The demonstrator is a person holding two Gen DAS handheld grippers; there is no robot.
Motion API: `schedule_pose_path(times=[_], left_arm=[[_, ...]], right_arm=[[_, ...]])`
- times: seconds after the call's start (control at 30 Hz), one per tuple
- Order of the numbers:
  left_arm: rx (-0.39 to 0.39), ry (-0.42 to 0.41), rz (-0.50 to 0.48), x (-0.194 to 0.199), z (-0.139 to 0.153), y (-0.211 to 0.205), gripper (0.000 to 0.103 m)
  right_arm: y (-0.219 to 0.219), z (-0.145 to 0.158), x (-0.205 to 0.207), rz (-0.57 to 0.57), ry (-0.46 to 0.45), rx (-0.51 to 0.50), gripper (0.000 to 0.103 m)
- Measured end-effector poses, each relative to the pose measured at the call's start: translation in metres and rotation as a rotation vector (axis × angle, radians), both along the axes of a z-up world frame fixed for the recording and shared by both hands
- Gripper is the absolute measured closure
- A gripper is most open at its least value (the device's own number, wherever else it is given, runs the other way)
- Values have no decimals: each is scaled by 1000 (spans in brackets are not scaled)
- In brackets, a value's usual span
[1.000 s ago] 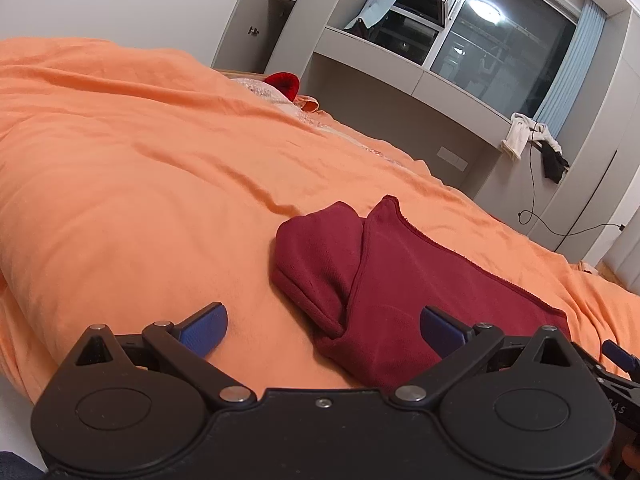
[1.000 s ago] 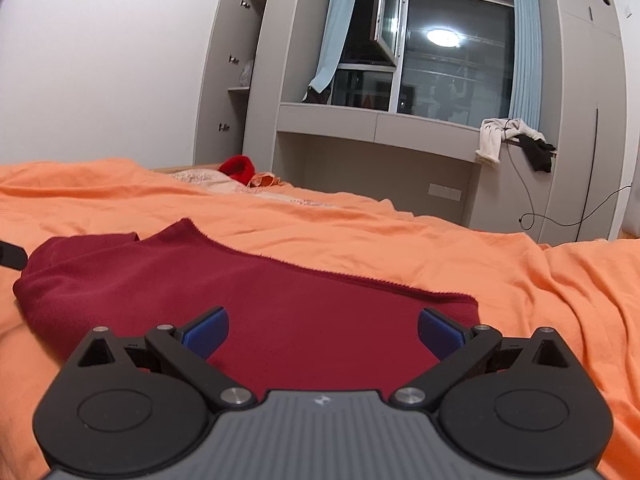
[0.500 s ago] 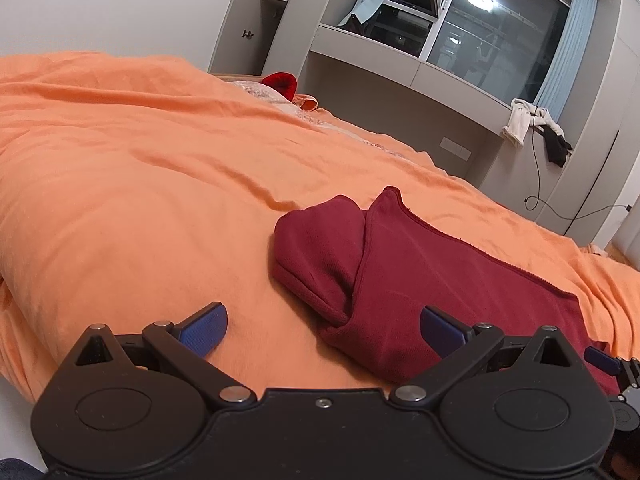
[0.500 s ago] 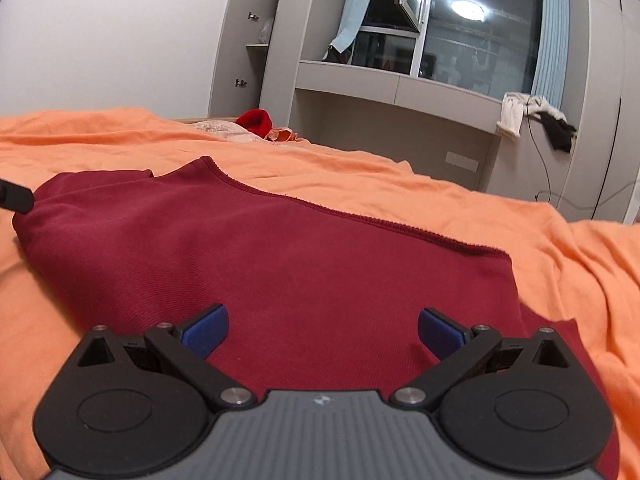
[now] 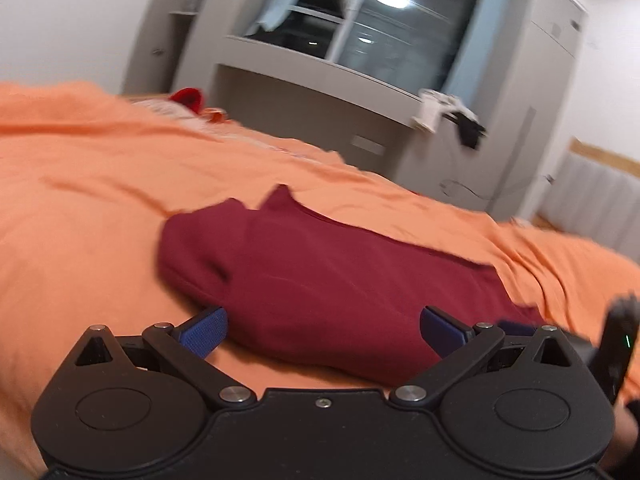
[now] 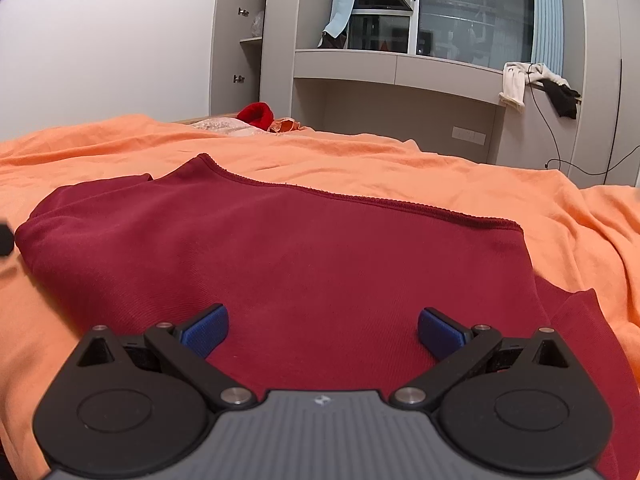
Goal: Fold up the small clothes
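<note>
Lying folded on the orange duvet (image 6: 400,164), the red garment (image 6: 304,264) sits just ahead of both your grippers. Your left gripper (image 5: 323,326) and right gripper (image 6: 323,330) are spread wide, grasping nothing.

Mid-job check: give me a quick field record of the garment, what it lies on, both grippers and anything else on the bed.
garment: dark red top, lying partly folded, one sleeve tucked in at its left end
surface: orange duvet
left gripper: open, at the garment's left near edge, holding nothing
right gripper: open, low over the garment, holding nothing
other items: bright red cloth at the bed's far end
left view: motion-blurred
</note>
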State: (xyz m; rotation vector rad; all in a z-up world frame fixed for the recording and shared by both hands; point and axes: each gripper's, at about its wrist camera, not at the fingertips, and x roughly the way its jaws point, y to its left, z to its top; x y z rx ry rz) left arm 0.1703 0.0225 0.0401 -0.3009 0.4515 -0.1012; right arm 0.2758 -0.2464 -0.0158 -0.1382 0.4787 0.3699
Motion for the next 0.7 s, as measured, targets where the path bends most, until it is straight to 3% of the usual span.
schedule_pose_path(times=[0.27,0.53,0.7], left_arm=[[-61,114,-42,14,-21,-13,1],[25,143,-6,28,-26,-31,1],[12,154,33,36,-24,-31,1]], right_arm=[[-1,0,-1,0,2,5,0],[-1,0,0,-1,7,16,0],[-1,0,0,-1,8,17,0]])
